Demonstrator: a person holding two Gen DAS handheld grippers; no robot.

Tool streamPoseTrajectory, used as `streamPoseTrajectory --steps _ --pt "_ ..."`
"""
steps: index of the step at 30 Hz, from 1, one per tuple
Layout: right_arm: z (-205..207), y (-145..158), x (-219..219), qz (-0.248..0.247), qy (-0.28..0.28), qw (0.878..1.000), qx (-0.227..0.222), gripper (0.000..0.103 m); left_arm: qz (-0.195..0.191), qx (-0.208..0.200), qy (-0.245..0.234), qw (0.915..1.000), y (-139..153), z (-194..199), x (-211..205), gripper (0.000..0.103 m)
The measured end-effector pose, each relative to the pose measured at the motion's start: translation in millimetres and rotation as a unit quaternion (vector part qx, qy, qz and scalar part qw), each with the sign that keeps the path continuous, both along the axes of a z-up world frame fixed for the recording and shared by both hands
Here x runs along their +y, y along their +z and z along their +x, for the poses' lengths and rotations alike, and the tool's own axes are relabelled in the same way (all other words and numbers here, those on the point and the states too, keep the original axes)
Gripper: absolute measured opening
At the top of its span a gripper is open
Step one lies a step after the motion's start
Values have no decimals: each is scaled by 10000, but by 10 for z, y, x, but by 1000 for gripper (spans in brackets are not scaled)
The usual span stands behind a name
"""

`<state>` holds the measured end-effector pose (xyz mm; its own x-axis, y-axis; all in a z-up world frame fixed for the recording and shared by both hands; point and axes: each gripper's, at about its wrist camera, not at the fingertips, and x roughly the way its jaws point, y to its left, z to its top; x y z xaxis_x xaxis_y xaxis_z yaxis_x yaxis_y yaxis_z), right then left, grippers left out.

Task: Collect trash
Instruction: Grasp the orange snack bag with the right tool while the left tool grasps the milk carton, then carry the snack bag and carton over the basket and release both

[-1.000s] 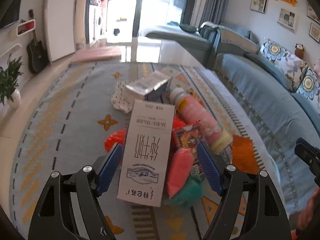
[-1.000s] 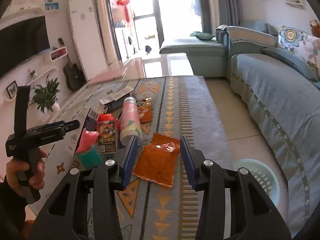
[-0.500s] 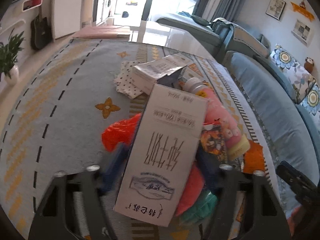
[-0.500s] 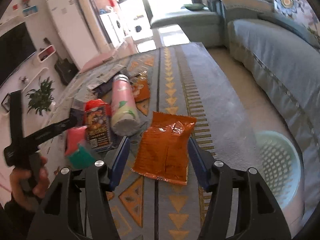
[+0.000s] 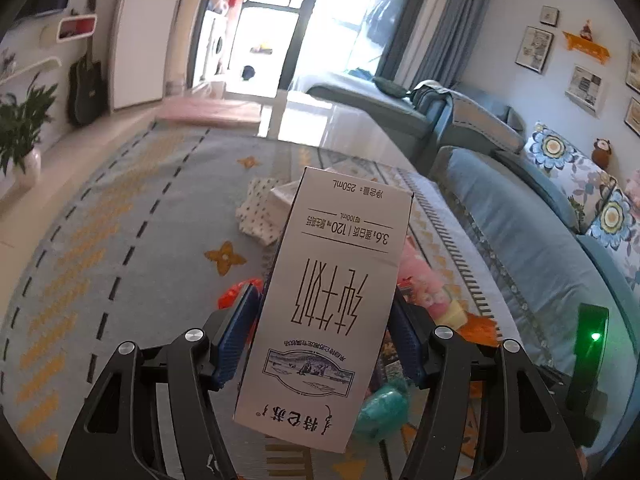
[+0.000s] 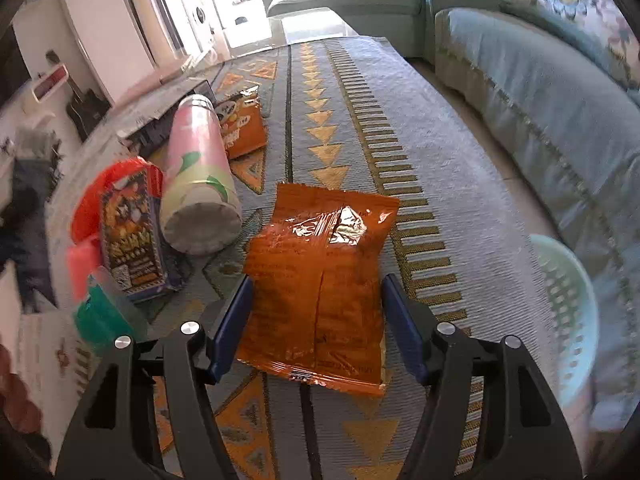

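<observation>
Sunlit living room, with a blue sofa (image 5: 532, 232) down the right side of both views and a long patterned rug (image 6: 400, 128) filling the middle of each frame. At the right edge of the right wrist view a pale green basket (image 6: 568, 304) sits at the rug's edge beside the sofa, well apart from the litter.

Left of centre in that view lies the pile: a pink bottle (image 6: 200, 176) on its side, a small printed box (image 6: 128, 232) just left of it, an orange snack pack (image 6: 244, 128) behind the bottle, and blurred red and teal wrappers at the lower left.

Centre frame, flat on the rug, is the orange bag (image 6: 320, 280). The right gripper (image 6: 316, 320) is spread wide with a blue pad on either side of the bag's near end; neither pad looks pressed against it.

In the left wrist view the left gripper (image 5: 324, 336) is clamped on a white milk carton (image 5: 332, 304), print upside down, lifted clear of the litter and filling the middle of the frame. A spotted cloth (image 5: 256, 216) lies beyond it
</observation>
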<state>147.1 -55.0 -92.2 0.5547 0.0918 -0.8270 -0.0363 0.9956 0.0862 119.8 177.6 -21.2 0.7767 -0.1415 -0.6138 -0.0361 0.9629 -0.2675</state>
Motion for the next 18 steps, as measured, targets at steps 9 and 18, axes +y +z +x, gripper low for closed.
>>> streamPoseTrajectory --steps 9,18 --pt "-154 235 -225 442 10 9983 -385 18 268 -241 -360 9987 201 -100 -331 61" --pt "-452 766 -902 632 -358 9916 -1073 18 159 -699 -1028 9921 708 -302 -1128 61"
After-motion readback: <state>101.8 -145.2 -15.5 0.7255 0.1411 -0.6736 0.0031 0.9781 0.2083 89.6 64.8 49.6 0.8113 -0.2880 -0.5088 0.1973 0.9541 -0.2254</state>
